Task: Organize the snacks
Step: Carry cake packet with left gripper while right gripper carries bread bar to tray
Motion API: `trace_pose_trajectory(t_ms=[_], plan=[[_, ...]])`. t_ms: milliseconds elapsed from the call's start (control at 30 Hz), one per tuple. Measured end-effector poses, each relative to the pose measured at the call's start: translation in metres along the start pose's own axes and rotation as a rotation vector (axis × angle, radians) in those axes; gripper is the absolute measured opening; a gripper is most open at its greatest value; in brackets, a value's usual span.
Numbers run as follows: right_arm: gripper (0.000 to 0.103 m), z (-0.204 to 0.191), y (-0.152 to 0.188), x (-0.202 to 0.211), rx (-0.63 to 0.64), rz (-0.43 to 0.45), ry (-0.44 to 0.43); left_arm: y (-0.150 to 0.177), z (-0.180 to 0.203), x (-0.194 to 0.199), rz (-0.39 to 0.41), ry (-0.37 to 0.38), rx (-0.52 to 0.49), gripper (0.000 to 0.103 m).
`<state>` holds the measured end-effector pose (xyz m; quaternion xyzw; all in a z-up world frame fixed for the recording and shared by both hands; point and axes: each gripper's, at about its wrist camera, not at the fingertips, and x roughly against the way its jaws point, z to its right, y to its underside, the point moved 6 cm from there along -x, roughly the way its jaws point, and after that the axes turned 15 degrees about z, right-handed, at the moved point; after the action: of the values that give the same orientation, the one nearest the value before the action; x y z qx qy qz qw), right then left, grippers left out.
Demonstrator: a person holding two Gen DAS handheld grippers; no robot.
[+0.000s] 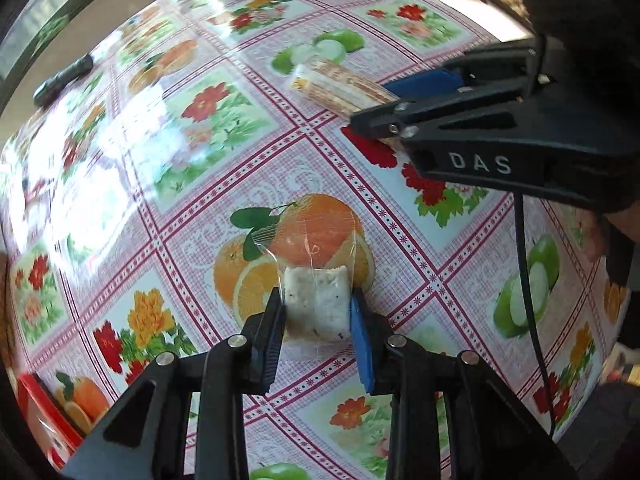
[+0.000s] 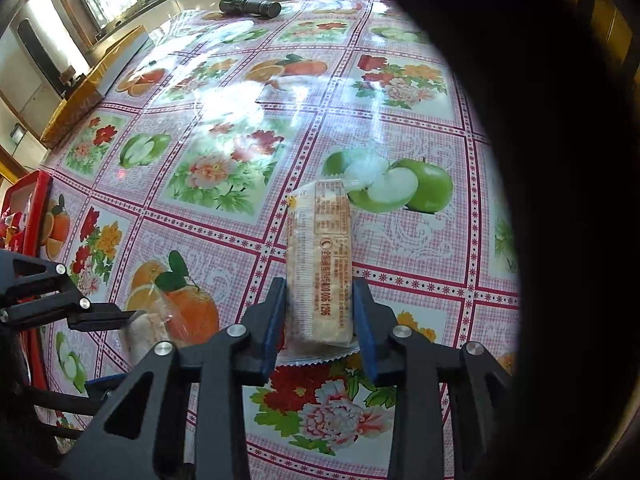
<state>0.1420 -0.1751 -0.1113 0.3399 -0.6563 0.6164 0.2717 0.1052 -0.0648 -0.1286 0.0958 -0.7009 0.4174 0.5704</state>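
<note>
Snacks are sitting in both views, each between a pair of pads. In the left wrist view, a small pale snack in a clear wrapper (image 1: 316,304) is lying on the desk (image 1: 224,184), over the printed oranges of the fruit-and-flower cloth, and the left hand-held gripper (image 1: 318,312) is clenching on it, its black pad and blue pad pressing on the two sides. Farther off to the upper right, the right hand-held gripper (image 1: 394,100) is reaching in from the side, gripping the long wafer pack (image 1: 340,82) by its near end. A black flashlight (image 1: 62,80) is lying near the desk's far left edge, and a red tray (image 1: 44,412) is showing at the lower left corner.

In the right wrist view, the wafer pack (image 2: 320,260) is pointing away along the fingers, its near end caught between the pads of the right hand-held gripper (image 2: 320,320), which is grasping it. At the lower left, the left hand-held gripper (image 2: 136,320) is meeting the small pale snack (image 2: 148,332). The flashlight (image 2: 250,6) is resting at the far edge.
</note>
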Motion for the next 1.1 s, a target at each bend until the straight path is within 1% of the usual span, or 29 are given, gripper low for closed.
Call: trace_pose_trajectory(t_ms=[67,133,233,267,333,367,433,533,600,733,800,933,967,1033,1100], plan=[[0.034,-0.003,0.004,0.005,0.015,0.005,0.006,0.007,-0.010,0.003,0.022,0.018,0.112,0.031],[0.035,-0.004,0.008,0.013,0.018,0.022,0.007,0.017,-0.018,0.008,0.043,0.017,0.189,0.031],[0.035,-0.008,0.014,0.027,-0.014,0.036,-0.014,0.037,-0.026,0.018,0.075,0.013,0.259,0.031],[0.035,-0.010,0.017,0.033,-0.016,0.045,-0.018,0.042,-0.023,0.025,0.086,0.018,0.282,0.031],[0.035,-0.015,0.024,0.043,-0.008,0.047,-0.027,0.042,-0.024,0.032,0.094,0.036,0.329,0.031],[0.035,-0.018,0.028,0.047,-0.024,0.046,-0.038,0.048,-0.026,0.035,0.097,0.036,0.347,0.031],[0.035,-0.024,0.037,0.055,-0.049,0.039,-0.066,0.061,-0.024,0.045,0.107,0.034,0.362,0.030],[0.035,-0.039,0.049,0.063,-0.052,0.029,-0.094,0.073,-0.012,0.064,0.124,0.016,0.367,0.030],[0.035,-0.048,0.057,0.066,-0.058,0.021,-0.107,0.083,-0.014,0.073,0.133,0.013,0.380,0.030],[0.035,-0.065,0.068,0.071,-0.083,0.011,-0.141,0.097,-0.017,0.094,0.152,-0.018,0.380,0.030],[0.035,-0.074,0.071,0.073,-0.088,0.010,-0.156,0.105,-0.021,0.107,0.166,-0.038,0.374,0.030],[0.035,-0.098,0.073,0.076,-0.087,0.003,-0.196,0.115,-0.023,0.124,0.191,-0.050,0.386,0.031],[0.035,-0.105,0.072,0.077,-0.085,0.004,-0.209,0.119,-0.025,0.130,0.196,-0.064,0.389,0.031],[0.035,-0.122,0.069,0.080,-0.082,0.005,-0.244,0.121,-0.027,0.136,0.207,-0.064,0.405,0.031],[0.035,-0.142,0.066,0.084,-0.062,0.008,-0.278,0.124,-0.033,0.144,0.224,-0.081,0.425,0.031]])
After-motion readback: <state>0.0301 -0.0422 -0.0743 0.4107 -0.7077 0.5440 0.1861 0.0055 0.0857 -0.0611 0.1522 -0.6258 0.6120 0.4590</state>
